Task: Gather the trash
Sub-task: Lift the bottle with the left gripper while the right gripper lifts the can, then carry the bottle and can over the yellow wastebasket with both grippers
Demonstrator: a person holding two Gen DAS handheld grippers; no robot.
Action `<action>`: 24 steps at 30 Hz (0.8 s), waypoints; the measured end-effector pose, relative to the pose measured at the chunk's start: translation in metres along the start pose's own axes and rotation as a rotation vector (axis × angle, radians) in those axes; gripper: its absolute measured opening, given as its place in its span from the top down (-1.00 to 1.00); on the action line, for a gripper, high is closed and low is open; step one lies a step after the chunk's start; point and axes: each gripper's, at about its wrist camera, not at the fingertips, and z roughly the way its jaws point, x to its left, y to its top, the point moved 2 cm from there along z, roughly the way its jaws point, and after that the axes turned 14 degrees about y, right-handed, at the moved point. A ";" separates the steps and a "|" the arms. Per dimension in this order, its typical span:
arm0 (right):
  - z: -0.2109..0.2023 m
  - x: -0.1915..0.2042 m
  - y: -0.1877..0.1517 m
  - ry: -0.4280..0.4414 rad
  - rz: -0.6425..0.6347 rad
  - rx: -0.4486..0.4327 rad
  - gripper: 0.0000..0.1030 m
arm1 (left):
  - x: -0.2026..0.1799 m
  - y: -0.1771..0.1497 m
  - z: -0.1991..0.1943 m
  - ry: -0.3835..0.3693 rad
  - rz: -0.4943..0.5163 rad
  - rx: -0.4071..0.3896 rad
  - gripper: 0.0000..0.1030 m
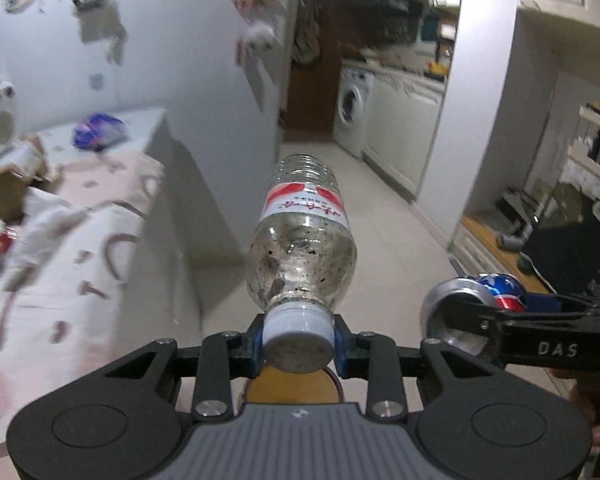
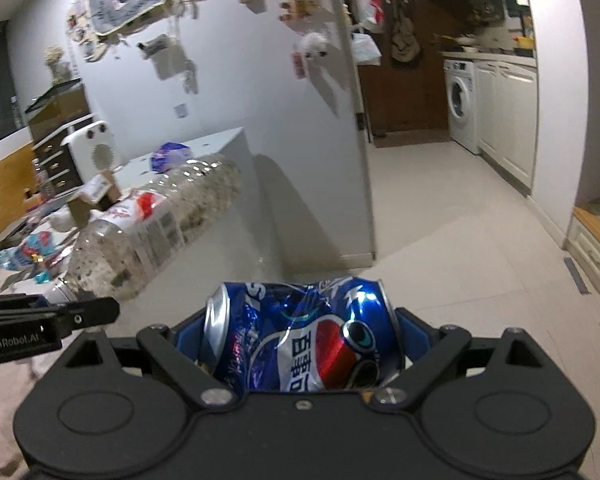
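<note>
Left hand-held gripper (image 1: pixel 298 346), lower centre of its view, clenched on the white ribbed cap of a clear plastic bottle (image 1: pixel 302 236); the bottle projects forward, its ridged body speckled inside with dark residue, a red-and-white label around the middle. Right hand-held gripper (image 2: pixel 302 344), lower centre of its view, grasping a dented blue soda can (image 2: pixel 300 338) lying crosswise between the blue pads, thin glossy metal creased. Both items are carried above the pale tiled floor (image 2: pixel 440 264). The cap grip leaves the bottle free to swing, so smooth carrying seems advisable.
</note>
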 end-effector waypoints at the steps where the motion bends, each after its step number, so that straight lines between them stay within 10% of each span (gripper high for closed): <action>1: 0.005 -0.006 -0.001 -0.007 0.010 0.006 -0.83 | -0.003 0.001 0.009 -0.014 0.001 0.026 0.36; 24: 0.147 -0.111 -0.044 -0.113 0.261 0.144 -0.83 | -0.056 -0.035 0.262 -0.047 0.280 0.552 0.35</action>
